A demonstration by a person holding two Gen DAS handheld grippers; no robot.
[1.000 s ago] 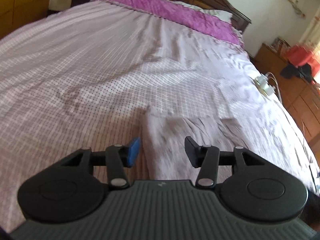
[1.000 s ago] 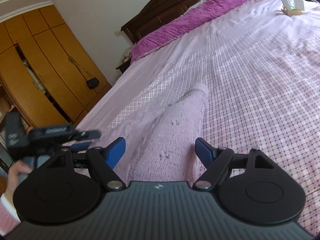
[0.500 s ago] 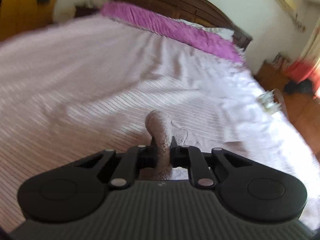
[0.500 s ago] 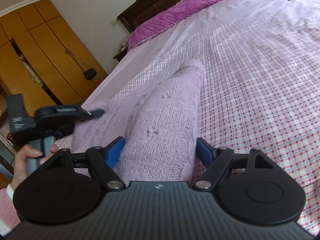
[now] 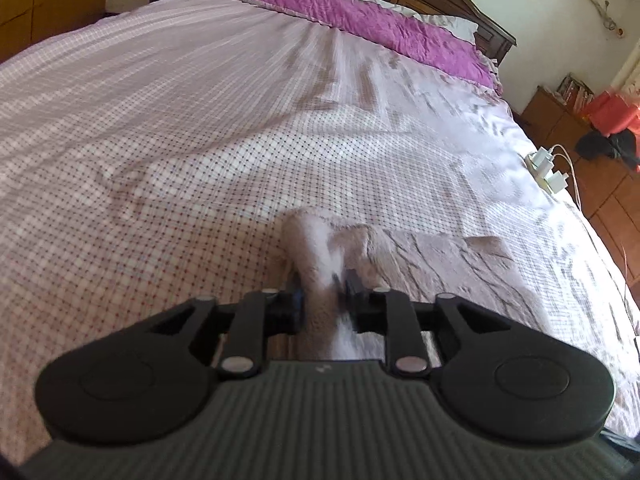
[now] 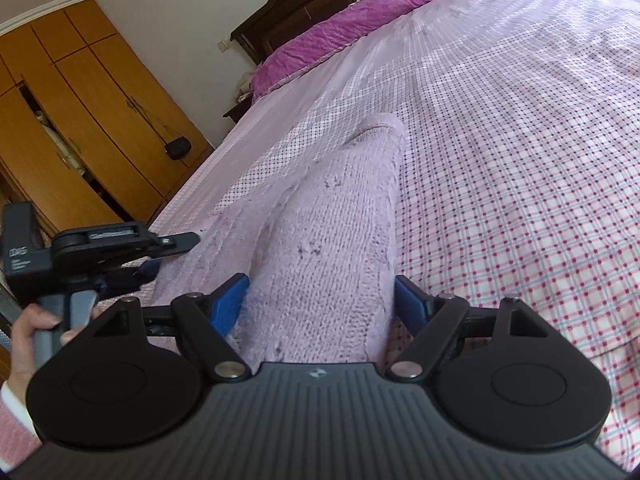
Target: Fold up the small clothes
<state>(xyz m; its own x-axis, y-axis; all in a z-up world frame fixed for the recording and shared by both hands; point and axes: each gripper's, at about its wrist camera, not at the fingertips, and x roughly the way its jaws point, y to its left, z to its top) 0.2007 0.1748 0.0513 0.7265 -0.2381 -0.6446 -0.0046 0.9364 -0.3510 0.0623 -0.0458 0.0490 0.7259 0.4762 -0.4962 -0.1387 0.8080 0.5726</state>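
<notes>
- The work surface is a wide bed (image 5: 200, 128) covered with a pale sheet in a fine check of red and dark dots; the sheet has soft wrinkles.
- At the head of the bed lies a long purple pillow (image 5: 360, 12) against a dark wooden headboard (image 6: 304, 4).
- A pale pink knitted garment (image 6: 320, 232) lies on the sheet near the front edge of the bed.
- The left gripper (image 5: 322, 300) pinches a raised fold of the knitted garment between its pads; its jaws have just been opening a little, with the cloth between them.
- The right gripper (image 6: 320, 300) stands wide, released, its blue pads on both sides of the garment; I cannot tell if they touch it.
- A hand (image 6: 28, 332) holds the handle of the left gripper.
- A yellow wooden wardrobe (image 6: 80, 120) stands beside the bed.
- White chargers (image 5: 548, 168) with a cable lie at the bed's far side.
- A brown cabinet (image 5: 560, 120) carries red and dark things.
</notes>
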